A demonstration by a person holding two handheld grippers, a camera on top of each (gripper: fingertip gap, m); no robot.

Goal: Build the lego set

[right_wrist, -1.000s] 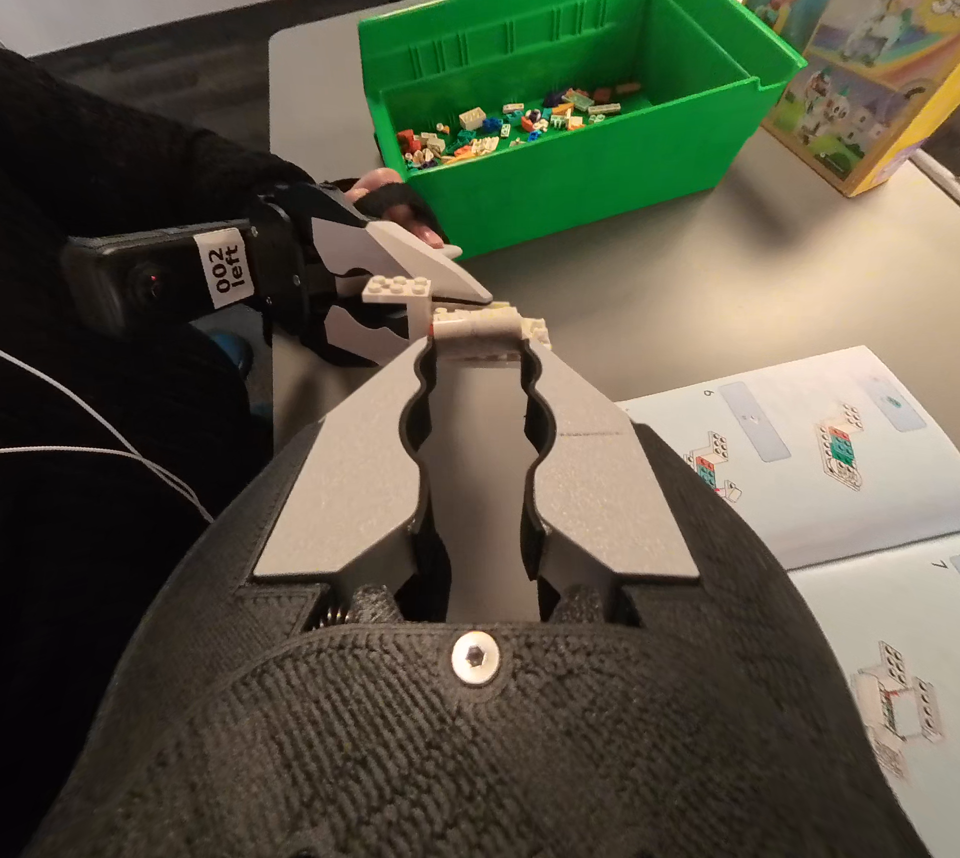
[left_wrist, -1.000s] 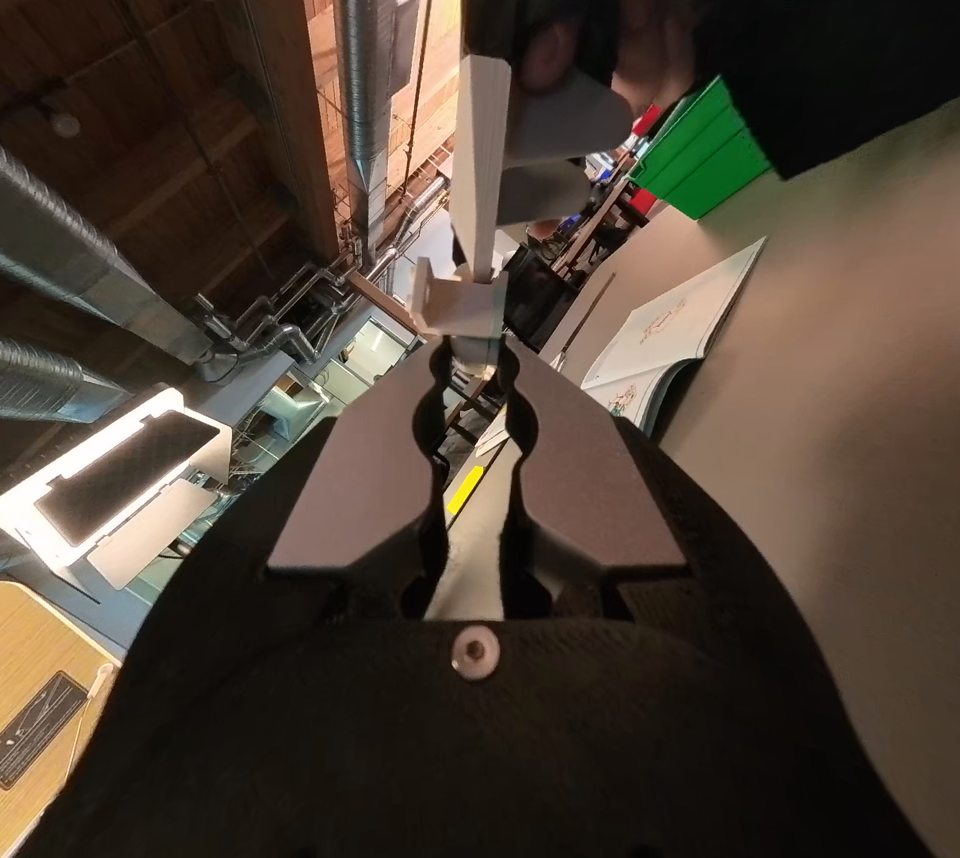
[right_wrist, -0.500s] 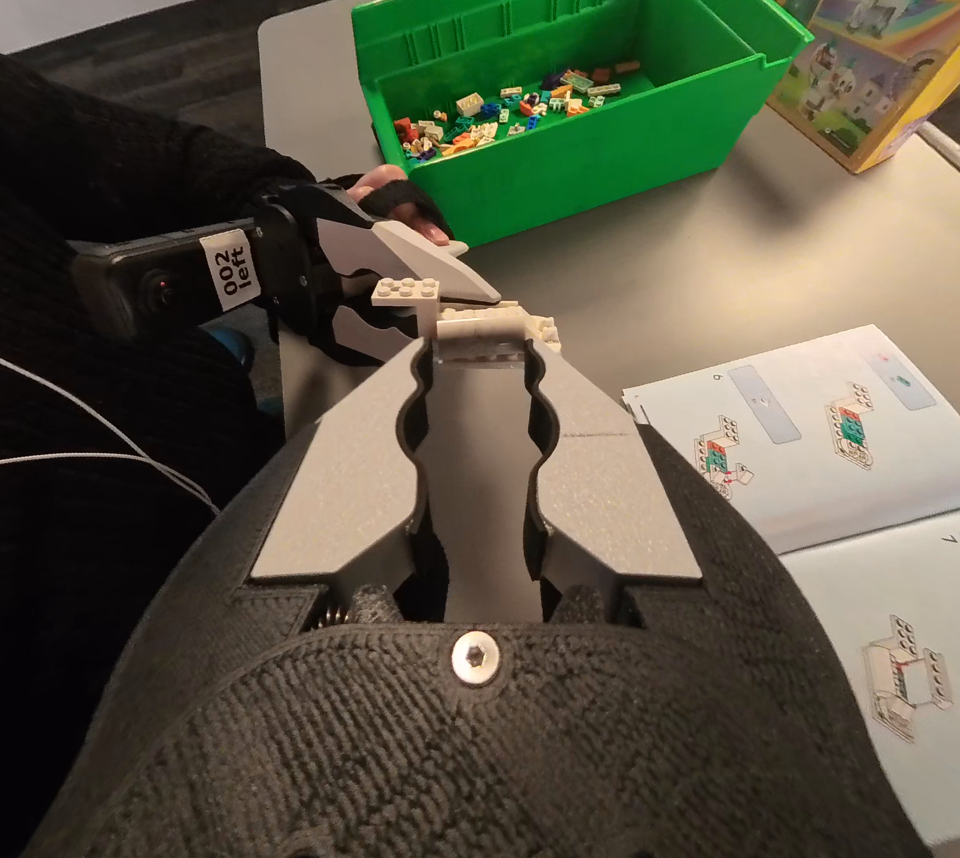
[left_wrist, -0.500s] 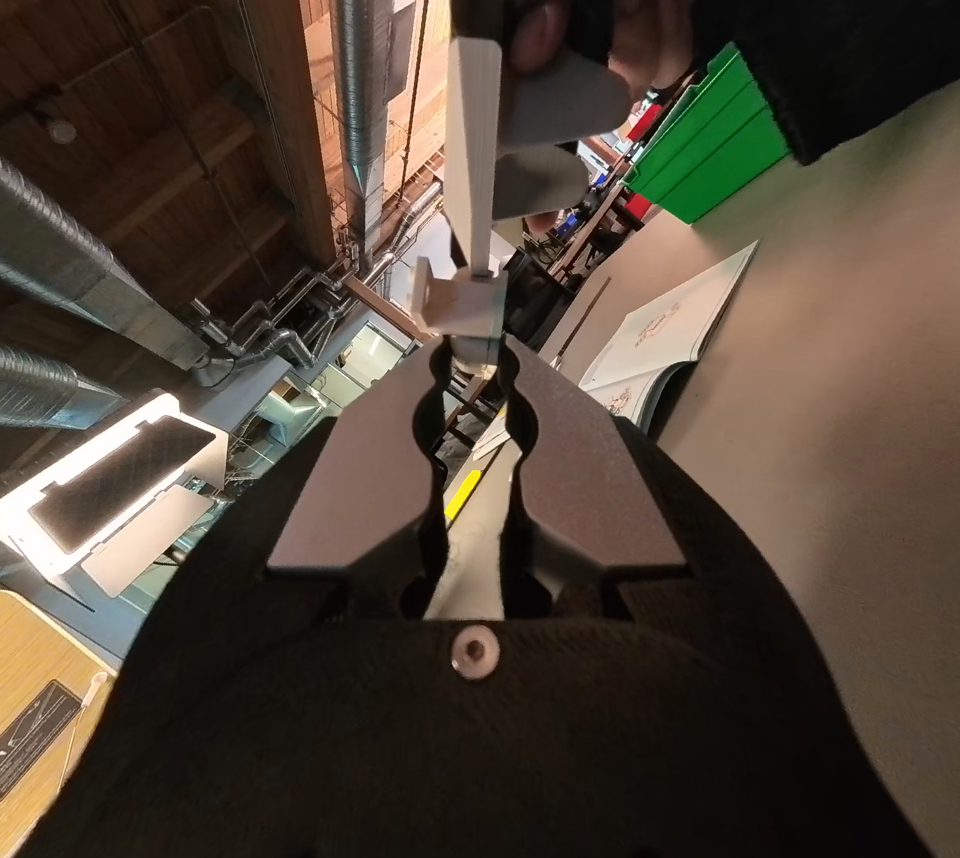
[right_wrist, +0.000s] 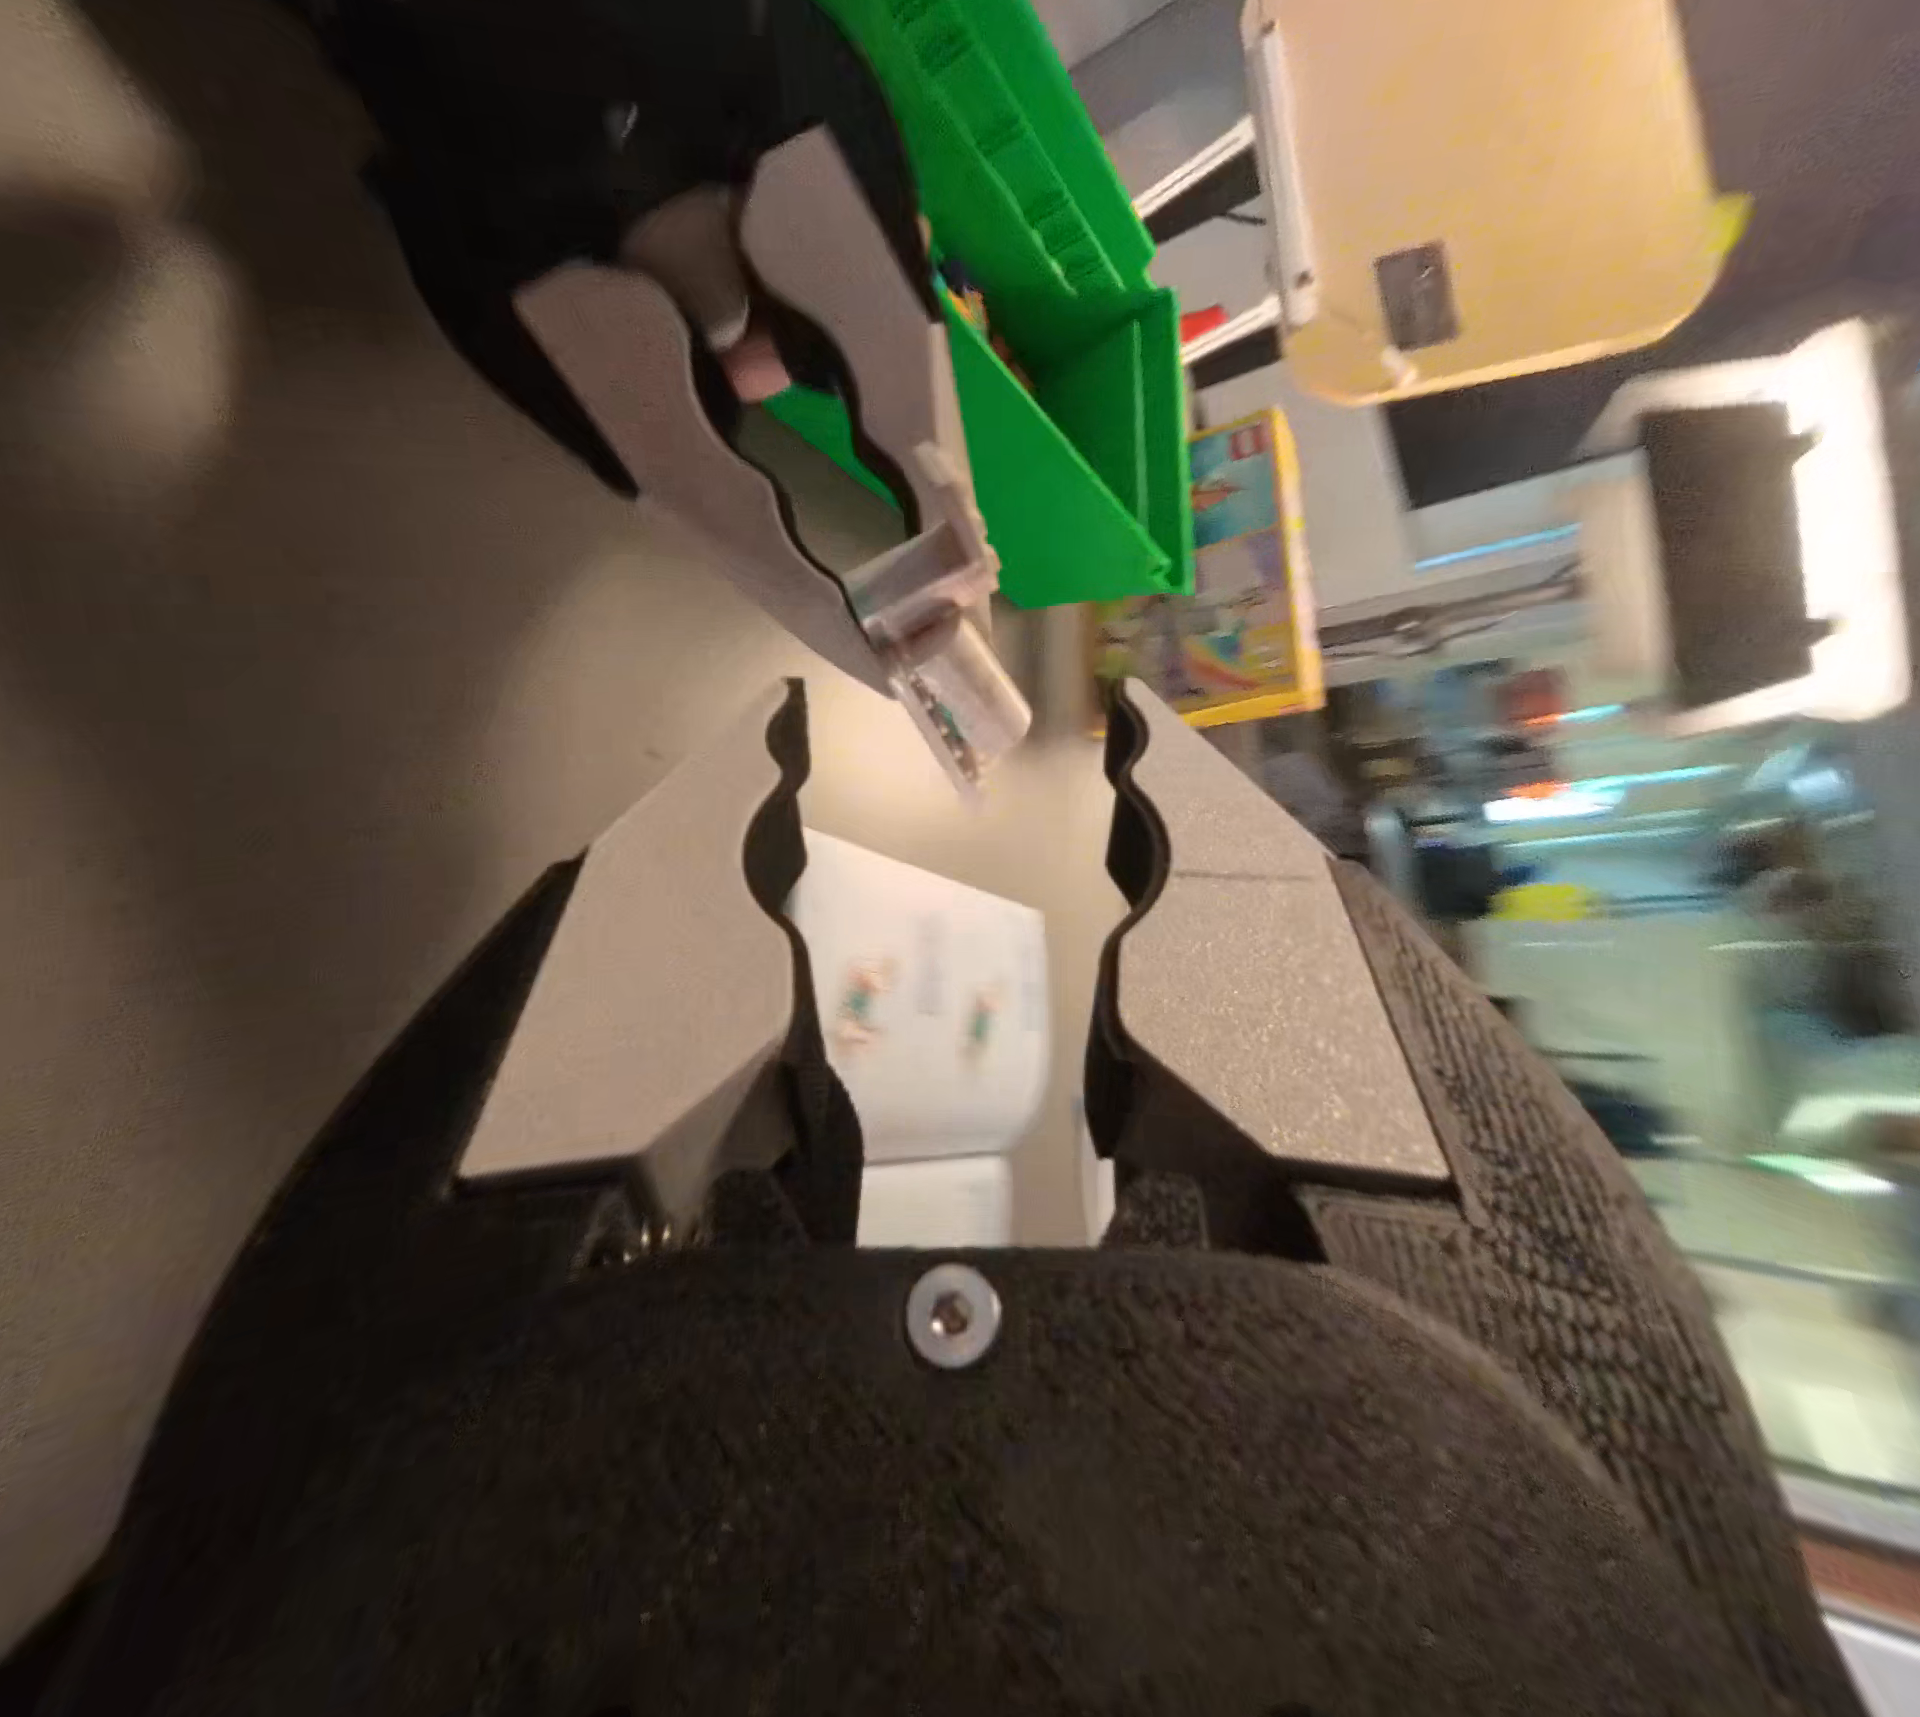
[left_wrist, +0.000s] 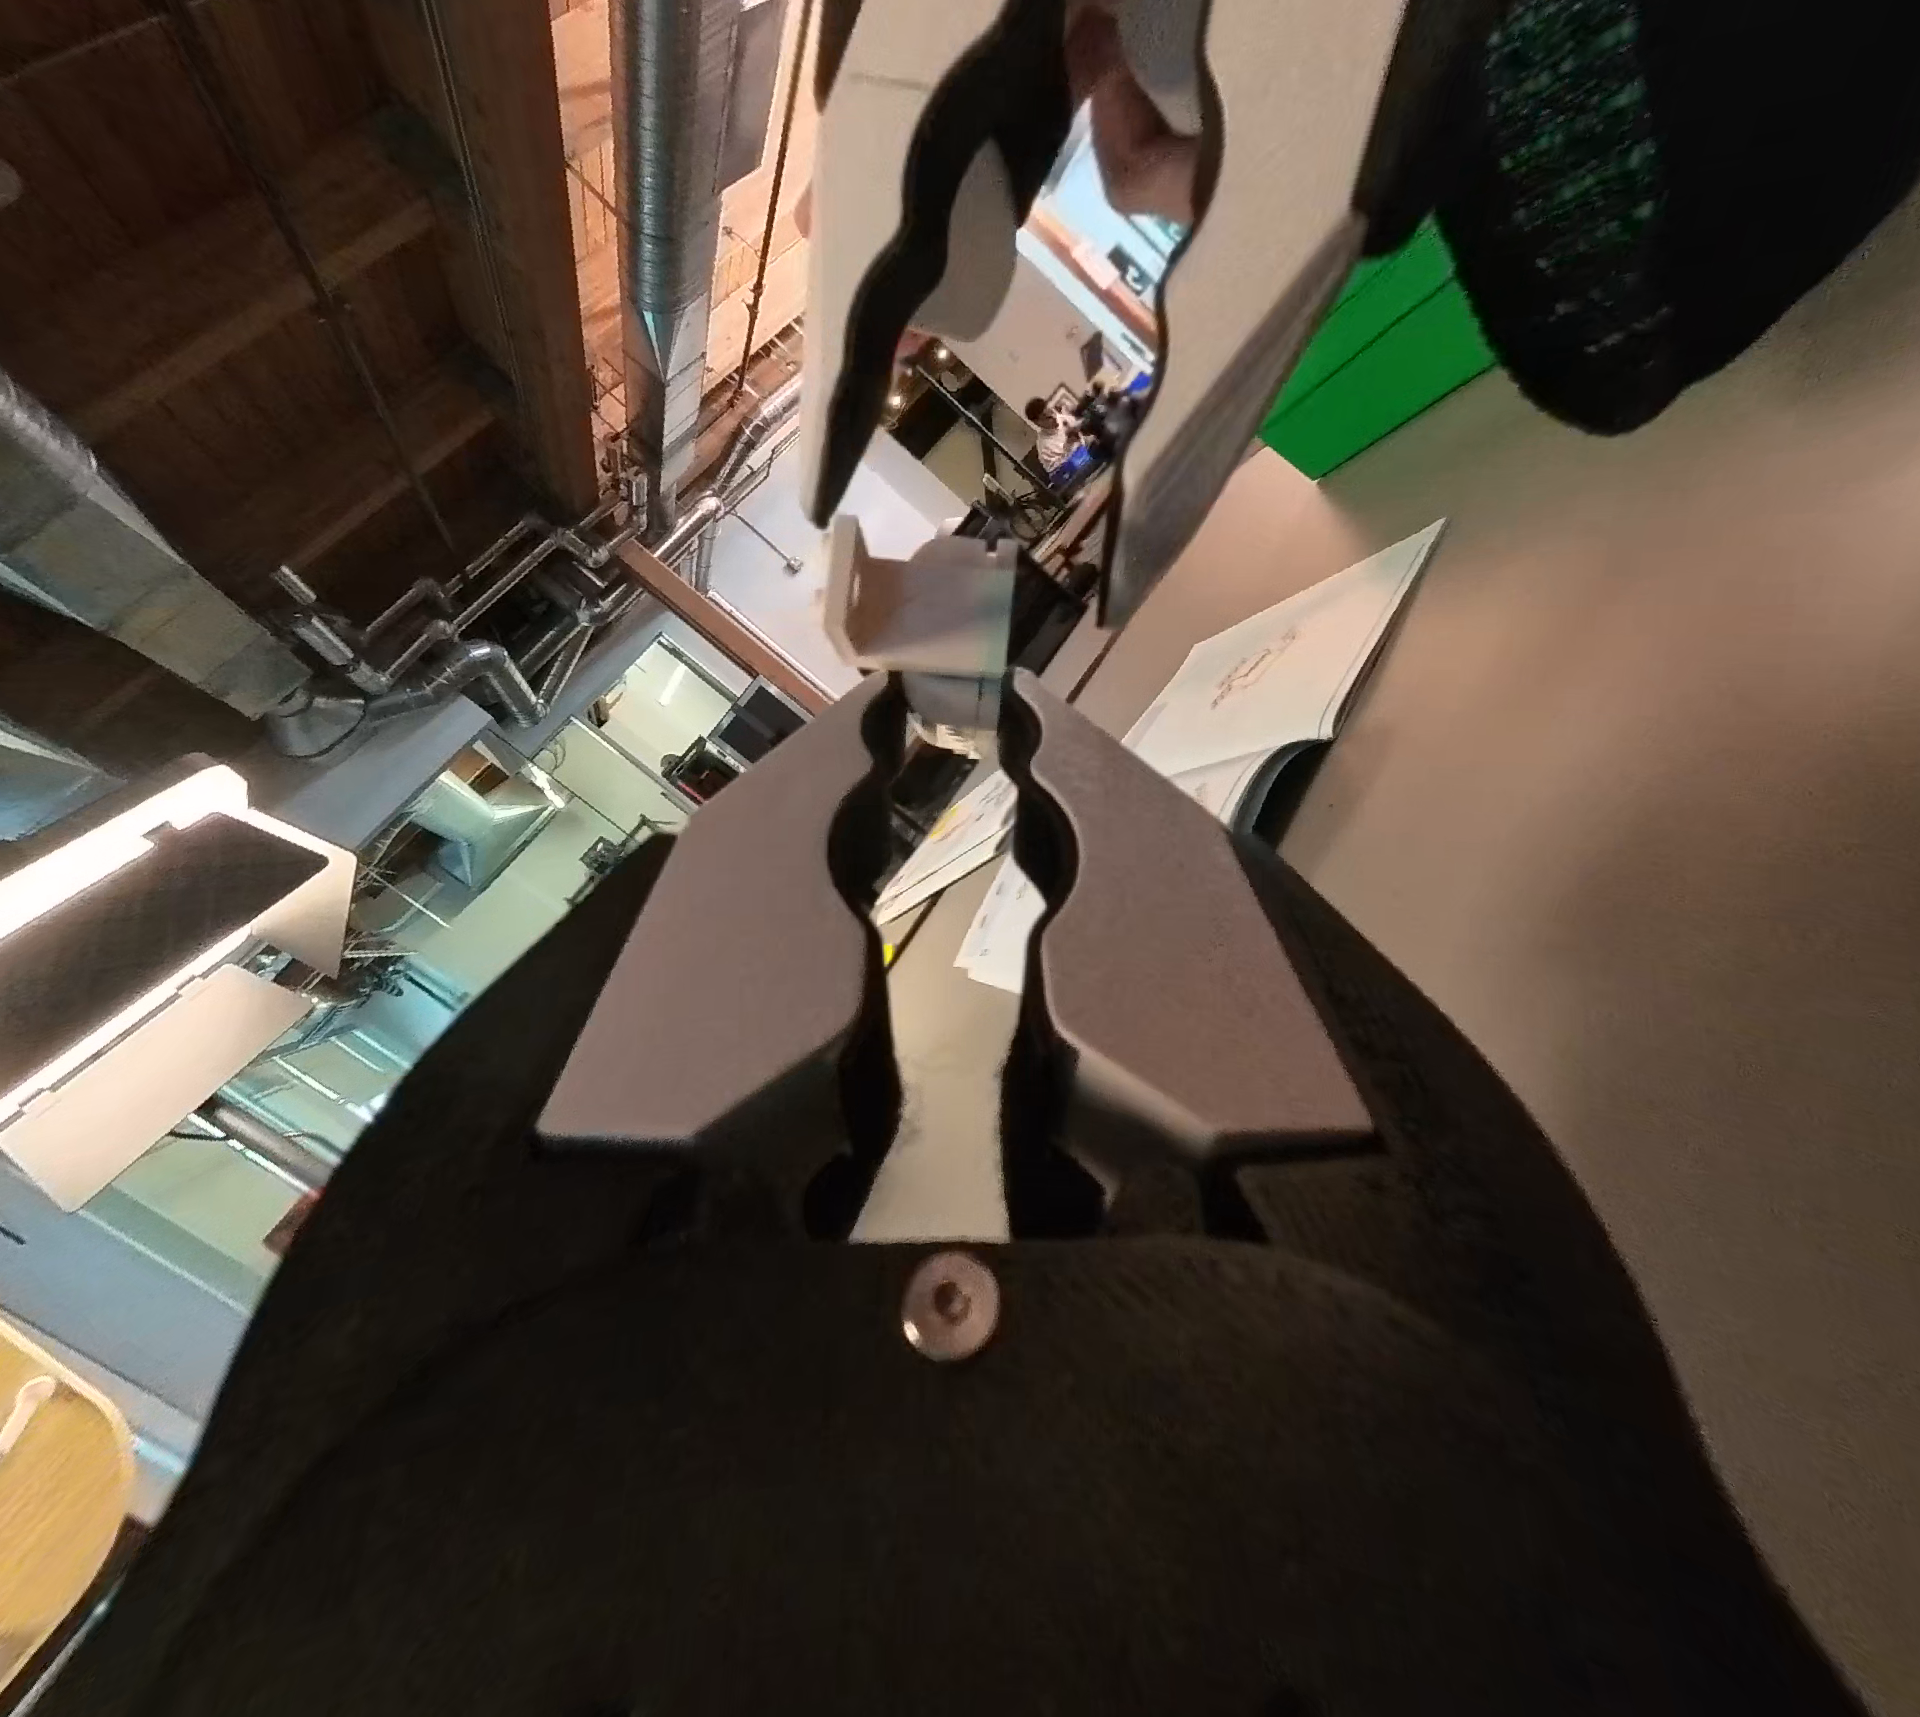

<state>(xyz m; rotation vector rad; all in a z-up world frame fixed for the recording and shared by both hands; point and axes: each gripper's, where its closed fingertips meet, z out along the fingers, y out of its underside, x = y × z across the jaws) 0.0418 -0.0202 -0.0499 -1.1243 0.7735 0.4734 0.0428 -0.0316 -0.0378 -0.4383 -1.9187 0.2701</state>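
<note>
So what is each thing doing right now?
Left tongs: shut on the white lego piece.
Right tongs: open, holding nothing.
Green bin: open-topped, bricks inside.
Instruction booklet: lying open on the table.

Field notes, colours only. Lego assembly (left_wrist: 928, 611) at frame centre: pale grey-white, clear piece at its tip in the right wrist view (right_wrist: 951, 696). Left gripper (left_wrist: 948, 699) fingers (left_wrist: 748, 929) matte grey, wavy black inner edges, black textured body. Right gripper (right_wrist: 954, 717) the same grey and black. Bin (right_wrist: 1049, 379), upper centre: bright green. Box (right_wrist: 1242, 566): yellow with multicoloured picture. Bench (left_wrist: 1662, 836): plain grey-beige. Booklet (left_wrist: 1288, 680): white pages, small coloured drawings.
</note>
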